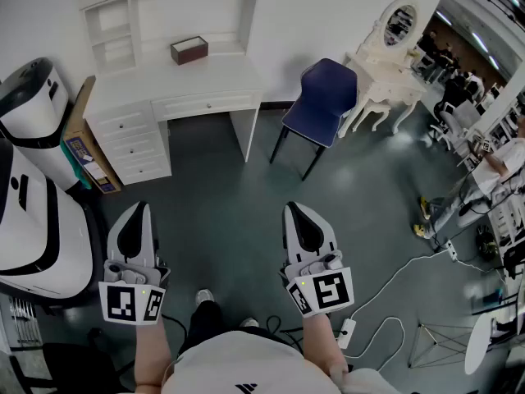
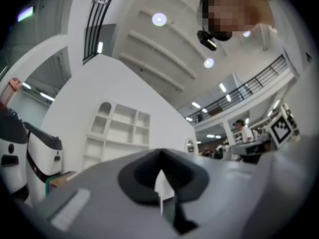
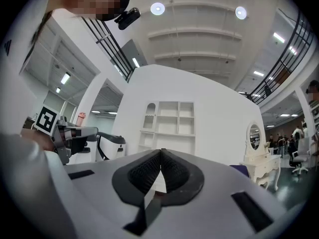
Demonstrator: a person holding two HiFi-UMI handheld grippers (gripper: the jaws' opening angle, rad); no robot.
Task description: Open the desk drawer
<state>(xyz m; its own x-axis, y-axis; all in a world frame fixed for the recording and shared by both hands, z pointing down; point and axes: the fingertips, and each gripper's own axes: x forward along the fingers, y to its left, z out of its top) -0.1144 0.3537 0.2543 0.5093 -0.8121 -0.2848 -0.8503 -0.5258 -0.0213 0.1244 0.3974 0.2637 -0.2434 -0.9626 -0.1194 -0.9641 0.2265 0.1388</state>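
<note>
The white desk [image 1: 176, 76] with a shelf unit on top stands against the far wall. Its long drawer [image 1: 205, 103] under the top is closed, and so is the stack of small drawers [image 1: 131, 142] on its left side. Both grippers hang over the dark floor, well short of the desk. My left gripper [image 1: 139, 208] and my right gripper [image 1: 294, 209] point towards it, jaws together, nothing in them. In the left gripper view the jaws [image 2: 160, 156] meet below the shelf unit [image 2: 117, 131]. The right gripper view shows the same, tips [image 3: 160, 153] closed under the shelves [image 3: 169, 126].
A brown box [image 1: 189, 49] sits on the desk top. A blue chair [image 1: 321, 103] stands right of the desk, then a white vanity table with a mirror [image 1: 385, 64]. White machines [image 1: 33, 195] line the left side. Cables [image 1: 394, 302] trail over the floor at right.
</note>
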